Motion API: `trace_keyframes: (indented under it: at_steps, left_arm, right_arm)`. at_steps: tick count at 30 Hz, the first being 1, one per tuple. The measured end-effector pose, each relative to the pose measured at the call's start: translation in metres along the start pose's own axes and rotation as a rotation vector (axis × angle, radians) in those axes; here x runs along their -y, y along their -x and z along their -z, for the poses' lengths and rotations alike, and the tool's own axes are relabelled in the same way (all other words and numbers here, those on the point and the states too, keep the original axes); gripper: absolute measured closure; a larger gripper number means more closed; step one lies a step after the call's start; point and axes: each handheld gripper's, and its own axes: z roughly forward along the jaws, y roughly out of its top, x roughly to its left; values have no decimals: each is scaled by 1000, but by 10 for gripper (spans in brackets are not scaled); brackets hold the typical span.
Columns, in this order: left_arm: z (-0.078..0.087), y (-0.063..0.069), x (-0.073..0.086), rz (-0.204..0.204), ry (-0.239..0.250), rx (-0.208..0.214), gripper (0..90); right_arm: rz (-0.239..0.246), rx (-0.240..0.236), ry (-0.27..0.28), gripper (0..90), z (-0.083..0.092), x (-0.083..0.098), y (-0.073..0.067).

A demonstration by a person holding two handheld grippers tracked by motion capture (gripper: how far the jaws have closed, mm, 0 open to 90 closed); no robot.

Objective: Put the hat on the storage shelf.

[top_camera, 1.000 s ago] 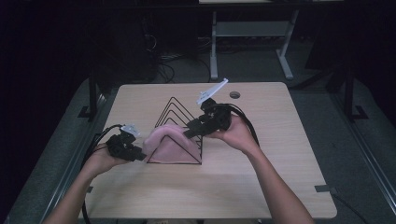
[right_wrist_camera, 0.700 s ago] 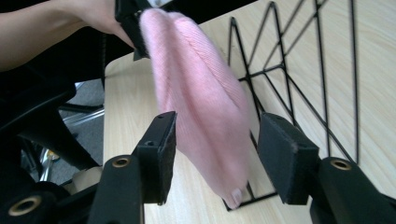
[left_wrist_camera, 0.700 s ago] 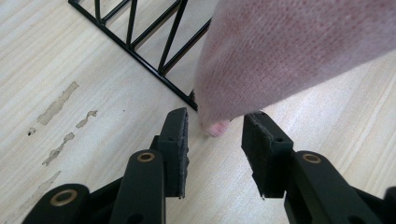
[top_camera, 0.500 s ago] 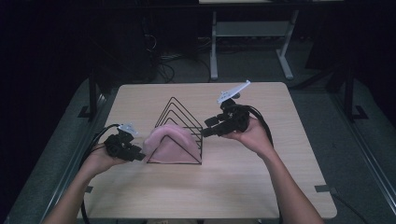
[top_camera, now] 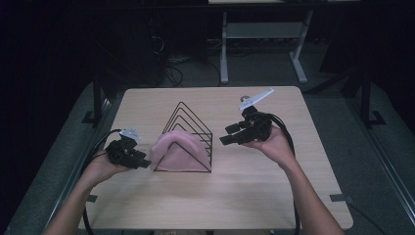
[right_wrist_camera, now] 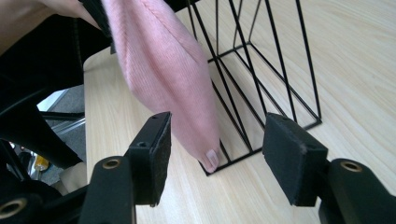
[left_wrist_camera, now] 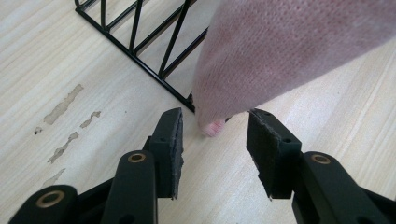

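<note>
Now draped: pink sock (top_camera: pixel 178 149) hangs over wire rack (top_camera: pixel 193 117); left gripper (top_camera: pixel 142 162) and right gripper (top_camera: pixel 229 135), jaws just opening, empty; next, both withdraw.

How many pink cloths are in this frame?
1. The pink cloth hangs over the front end of the black wire rack on the table, between the two grippers and next to the left one. Nothing suggests another, though the rack could hide a small piece.
</note>
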Motion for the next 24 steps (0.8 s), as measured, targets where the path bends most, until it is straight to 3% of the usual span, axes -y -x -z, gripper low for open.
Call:
trace_keyframes:
  at_steps: [24]
  left_arm:
    - [6, 0, 3, 4, 11, 3, 486]
  right_arm:
    - [-113, 74, 17, 373, 31, 61, 24]
